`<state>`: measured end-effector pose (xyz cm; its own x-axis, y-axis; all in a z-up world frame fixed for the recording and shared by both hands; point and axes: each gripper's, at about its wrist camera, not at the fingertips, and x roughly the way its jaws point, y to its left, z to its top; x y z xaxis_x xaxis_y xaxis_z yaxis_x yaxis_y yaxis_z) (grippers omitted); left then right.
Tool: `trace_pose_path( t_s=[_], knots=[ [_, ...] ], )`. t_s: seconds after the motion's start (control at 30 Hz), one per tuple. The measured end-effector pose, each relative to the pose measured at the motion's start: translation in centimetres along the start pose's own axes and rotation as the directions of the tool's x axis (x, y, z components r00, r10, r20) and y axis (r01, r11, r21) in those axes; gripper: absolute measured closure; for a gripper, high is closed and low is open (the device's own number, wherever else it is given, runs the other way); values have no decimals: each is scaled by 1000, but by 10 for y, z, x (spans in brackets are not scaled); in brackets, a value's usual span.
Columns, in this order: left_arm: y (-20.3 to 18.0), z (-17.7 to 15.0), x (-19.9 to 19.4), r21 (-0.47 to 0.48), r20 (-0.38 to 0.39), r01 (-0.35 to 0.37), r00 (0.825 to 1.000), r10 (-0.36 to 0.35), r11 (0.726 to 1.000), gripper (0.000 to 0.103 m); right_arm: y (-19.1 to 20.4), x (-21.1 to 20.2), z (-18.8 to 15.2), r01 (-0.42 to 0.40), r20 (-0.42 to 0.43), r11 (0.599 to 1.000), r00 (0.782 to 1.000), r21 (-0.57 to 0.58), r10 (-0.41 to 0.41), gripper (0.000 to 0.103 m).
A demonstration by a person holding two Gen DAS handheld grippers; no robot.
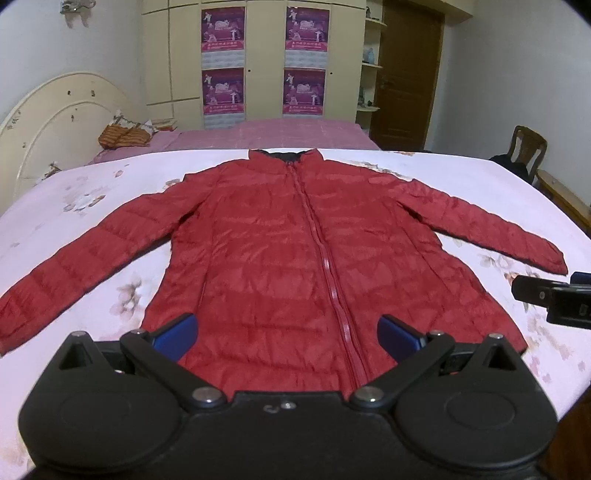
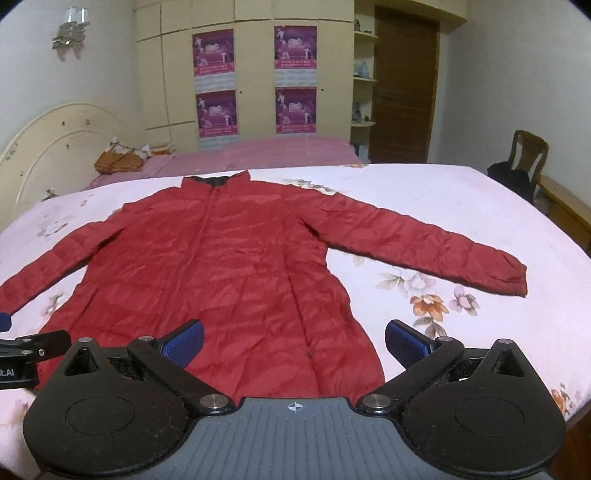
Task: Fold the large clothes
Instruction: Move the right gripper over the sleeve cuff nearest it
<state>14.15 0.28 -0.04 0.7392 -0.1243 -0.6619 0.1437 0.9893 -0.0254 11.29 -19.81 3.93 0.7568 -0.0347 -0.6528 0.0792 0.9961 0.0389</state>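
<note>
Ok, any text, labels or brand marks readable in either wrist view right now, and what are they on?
"LAI": white letters, cut off by the frame edge, on the black left gripper body in the right wrist view.
Four purple posters on the cream wardrobe doors: a line of print, too blurred to read.
Red quilted zip-up jacket: no label visible.

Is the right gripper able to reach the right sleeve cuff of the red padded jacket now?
Probably yes: the right gripper is open, and only bare floral sheet lies before the cuff.
</note>
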Motion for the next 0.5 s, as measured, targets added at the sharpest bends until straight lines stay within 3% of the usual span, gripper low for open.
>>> trace_pose_path(
  t_s=[0.5],
  knots=[
    [12, 35, 66, -34, -19, 91, 996, -92, 995, 0, -19, 53, 32, 60, 1, 996, 998, 60, -60, 0]
  ],
)
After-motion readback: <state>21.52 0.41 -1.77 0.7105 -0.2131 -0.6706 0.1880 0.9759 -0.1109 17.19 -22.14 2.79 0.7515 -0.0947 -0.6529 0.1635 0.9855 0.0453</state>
